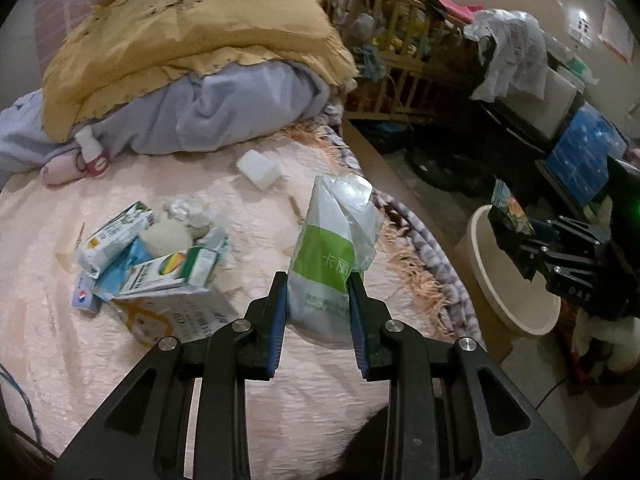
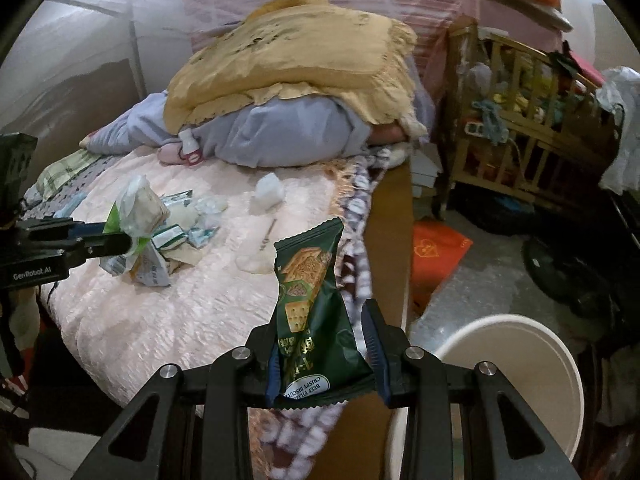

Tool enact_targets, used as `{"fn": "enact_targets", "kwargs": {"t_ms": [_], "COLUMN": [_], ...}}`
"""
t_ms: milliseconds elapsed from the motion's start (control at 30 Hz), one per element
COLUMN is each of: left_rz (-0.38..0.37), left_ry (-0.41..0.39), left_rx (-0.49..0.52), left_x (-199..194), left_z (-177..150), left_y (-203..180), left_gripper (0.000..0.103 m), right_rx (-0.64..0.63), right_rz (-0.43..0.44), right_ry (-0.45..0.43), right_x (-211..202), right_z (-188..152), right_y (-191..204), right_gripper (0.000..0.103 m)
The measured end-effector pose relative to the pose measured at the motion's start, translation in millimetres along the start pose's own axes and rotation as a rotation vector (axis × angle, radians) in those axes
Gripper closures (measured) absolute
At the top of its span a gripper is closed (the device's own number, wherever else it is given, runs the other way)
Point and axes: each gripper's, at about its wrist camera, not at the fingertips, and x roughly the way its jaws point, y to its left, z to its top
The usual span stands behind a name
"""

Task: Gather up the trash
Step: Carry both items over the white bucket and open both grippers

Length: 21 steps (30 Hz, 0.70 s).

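My left gripper (image 1: 318,280) is shut on a white and green plastic wrapper (image 1: 332,220), which stands up between the blue pads above the pink bedspread. My right gripper (image 2: 320,320) is shut on a dark green biscuit packet (image 2: 308,264), held over the bed's edge beside a beige round bin (image 2: 500,360). In the left wrist view the right gripper (image 1: 512,240) hangs at the bin (image 1: 516,308) rim with the packet (image 1: 508,204). On the bed lies a pile of cartons and crumpled wrappers (image 1: 152,264).
A white tissue pack (image 1: 260,168) and a small red-capped bottle (image 1: 94,152) lie near a heap of yellow and lilac bedding (image 1: 192,48). A wooden cot (image 2: 520,120) full of clutter stands beyond the bed. An orange bag (image 2: 436,256) lies on the floor.
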Motion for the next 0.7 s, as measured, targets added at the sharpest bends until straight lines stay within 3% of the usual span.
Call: {"fn": "enact_targets", "kwargs": {"t_ms": [400, 700], "left_rz": [-0.089, -0.246], "left_ry": [0.033, 0.092], "left_rx": [0.105, 0.17], "left_x": [23.9, 56.9], "left_z": [5.6, 17.2], "left_y": [-72.2, -156.1], "left_gripper": [0.077, 0.077], "right_rx": [0.147, 0.279], "right_rz": [-0.152, -0.24], "right_ry": [0.04, 0.097], "right_x": [-35.0, -47.6], "right_z": [-50.6, -95.7], "right_y": [-83.9, -140.3], "right_gripper": [0.069, 0.069]}}
